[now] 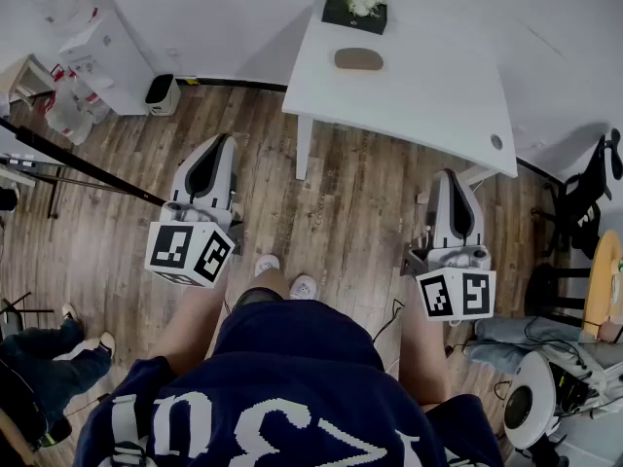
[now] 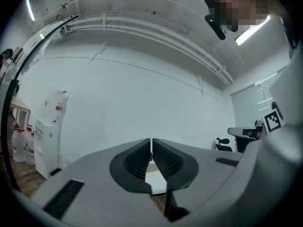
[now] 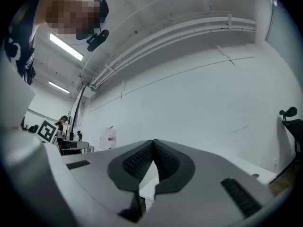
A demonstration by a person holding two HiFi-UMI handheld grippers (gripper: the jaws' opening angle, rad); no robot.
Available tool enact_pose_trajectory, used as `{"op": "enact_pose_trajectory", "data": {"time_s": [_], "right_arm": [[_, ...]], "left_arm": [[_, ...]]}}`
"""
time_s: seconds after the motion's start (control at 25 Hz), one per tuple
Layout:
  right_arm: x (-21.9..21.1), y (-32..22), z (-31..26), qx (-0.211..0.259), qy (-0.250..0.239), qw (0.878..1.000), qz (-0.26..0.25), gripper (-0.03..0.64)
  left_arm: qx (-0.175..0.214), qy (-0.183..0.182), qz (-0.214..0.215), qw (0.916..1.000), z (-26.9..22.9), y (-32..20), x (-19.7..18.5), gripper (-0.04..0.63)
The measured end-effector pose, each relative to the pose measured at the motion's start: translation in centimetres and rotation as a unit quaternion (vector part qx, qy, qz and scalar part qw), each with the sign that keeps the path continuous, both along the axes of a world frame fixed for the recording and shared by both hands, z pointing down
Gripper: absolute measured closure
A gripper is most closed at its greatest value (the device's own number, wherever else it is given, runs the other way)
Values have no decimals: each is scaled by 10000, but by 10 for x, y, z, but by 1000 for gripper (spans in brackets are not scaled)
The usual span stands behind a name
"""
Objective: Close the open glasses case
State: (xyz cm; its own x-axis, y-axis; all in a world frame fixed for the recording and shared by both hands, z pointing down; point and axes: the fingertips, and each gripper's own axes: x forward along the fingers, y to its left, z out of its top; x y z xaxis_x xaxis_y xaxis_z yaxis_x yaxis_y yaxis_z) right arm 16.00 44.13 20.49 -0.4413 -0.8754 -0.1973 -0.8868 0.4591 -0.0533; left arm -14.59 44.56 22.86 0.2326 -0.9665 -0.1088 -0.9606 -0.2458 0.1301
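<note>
A brown oval glasses case point(image 1: 358, 58) lies on the white table point(image 1: 409, 86) near its far edge; from here I cannot tell how its lid stands. Both grippers hang over the wooden floor, well short of the table. My left gripper point(image 1: 222, 144) is shut and empty, pointing towards the table's left leg. My right gripper point(image 1: 450, 176) is also shut and empty, below the table's near right edge. In the left gripper view the jaws point(image 2: 151, 142) meet with nothing between them and face a white wall. The right gripper view shows the same closed jaws point(image 3: 153, 142).
A dark box of white flowers point(image 1: 355, 10) stands behind the case. A white bin point(image 1: 161, 93) sits by the wall at left. A black office chair point(image 1: 584, 195) and a round wooden table point(image 1: 605, 280) stand at right. Another person's legs point(image 1: 58, 353) show at lower left.
</note>
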Motion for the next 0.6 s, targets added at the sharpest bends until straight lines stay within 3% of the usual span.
{"op": "enact_pose_trajectory", "data": {"time_s": [0.44, 0.6], "right_arm": [[6, -5, 10, -104, -69, 9999, -24, 592], [9, -6, 6, -104, -342, 9994, 17, 592]], "left_arm": [[-31, -21, 51, 10000, 4, -9, 13, 571], [-34, 7, 65, 10000, 3, -9, 12, 571]]}}
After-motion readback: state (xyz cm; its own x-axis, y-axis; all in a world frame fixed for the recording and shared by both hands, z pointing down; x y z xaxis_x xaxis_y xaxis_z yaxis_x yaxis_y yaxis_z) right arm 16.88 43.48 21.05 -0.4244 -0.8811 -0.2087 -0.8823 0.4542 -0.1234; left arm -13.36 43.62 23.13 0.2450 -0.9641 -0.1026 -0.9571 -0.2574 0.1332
